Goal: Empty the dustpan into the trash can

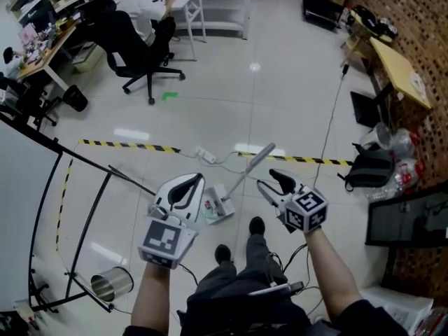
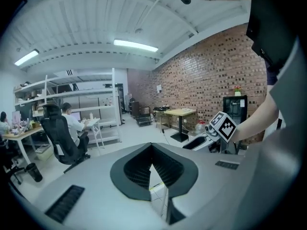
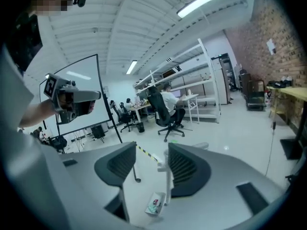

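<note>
Metal trash can [image 1: 112, 283] stands well apart from the dustpan [image 1: 218, 208] on the floor. Right gripper [image 1: 270, 182] gapes around its handle [image 1: 253, 161], gripping nothing; left gripper [image 1: 183, 189] closed, empty. Recommend clamping the handle squarely, then lifting level.

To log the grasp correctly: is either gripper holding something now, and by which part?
Nothing is held. The right gripper is open; the dustpan handle shows between its jaws, not clamped. The left gripper is shut and empty.
</note>
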`<state>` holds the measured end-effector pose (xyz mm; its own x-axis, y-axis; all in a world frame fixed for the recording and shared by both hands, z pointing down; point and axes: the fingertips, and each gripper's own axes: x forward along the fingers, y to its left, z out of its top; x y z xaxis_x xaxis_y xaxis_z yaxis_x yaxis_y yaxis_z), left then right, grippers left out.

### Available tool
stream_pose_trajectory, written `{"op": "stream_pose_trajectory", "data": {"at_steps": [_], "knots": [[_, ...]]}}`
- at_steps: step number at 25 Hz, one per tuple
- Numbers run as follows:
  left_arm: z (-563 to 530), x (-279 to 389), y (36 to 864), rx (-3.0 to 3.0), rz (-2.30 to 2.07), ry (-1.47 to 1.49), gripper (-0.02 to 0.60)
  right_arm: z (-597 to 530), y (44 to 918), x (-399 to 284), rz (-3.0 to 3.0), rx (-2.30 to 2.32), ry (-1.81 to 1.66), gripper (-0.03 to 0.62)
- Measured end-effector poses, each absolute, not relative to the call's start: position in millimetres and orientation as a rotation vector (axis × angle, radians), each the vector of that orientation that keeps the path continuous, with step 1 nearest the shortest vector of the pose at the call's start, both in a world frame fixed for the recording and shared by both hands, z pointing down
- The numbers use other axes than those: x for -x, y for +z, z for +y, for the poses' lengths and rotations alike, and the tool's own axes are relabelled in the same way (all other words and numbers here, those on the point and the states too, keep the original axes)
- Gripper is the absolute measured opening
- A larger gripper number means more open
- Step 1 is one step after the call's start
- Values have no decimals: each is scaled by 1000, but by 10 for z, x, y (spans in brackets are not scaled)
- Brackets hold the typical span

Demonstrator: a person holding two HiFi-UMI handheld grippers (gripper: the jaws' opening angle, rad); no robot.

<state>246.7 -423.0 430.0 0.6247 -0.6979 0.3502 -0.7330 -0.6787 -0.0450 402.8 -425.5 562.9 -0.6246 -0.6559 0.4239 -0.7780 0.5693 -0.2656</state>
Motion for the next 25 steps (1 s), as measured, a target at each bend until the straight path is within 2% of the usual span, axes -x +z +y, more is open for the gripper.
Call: {"op": "stream_pose_trajectory", "data": {"at_steps": [9,22,23,25], "knots": [[-4329,-2366,4668,-2657,-1226,639,-2,-4634,6327,-4033,-2477,-1298,687,260],[-4378,-2115,5143,-2534,-1259,703,-3,-5061,6608,-3825,-2566,-1325,619,264],[-4385,-2094,5174,-2526,-1263,699,-3,-5075,6613,-3807,-2579,-1320,617,261],[-4407,-2069,5218,-2515,-1271,693,-3,-5099,6613,-3779,-2602,-1307,618,196]]}}
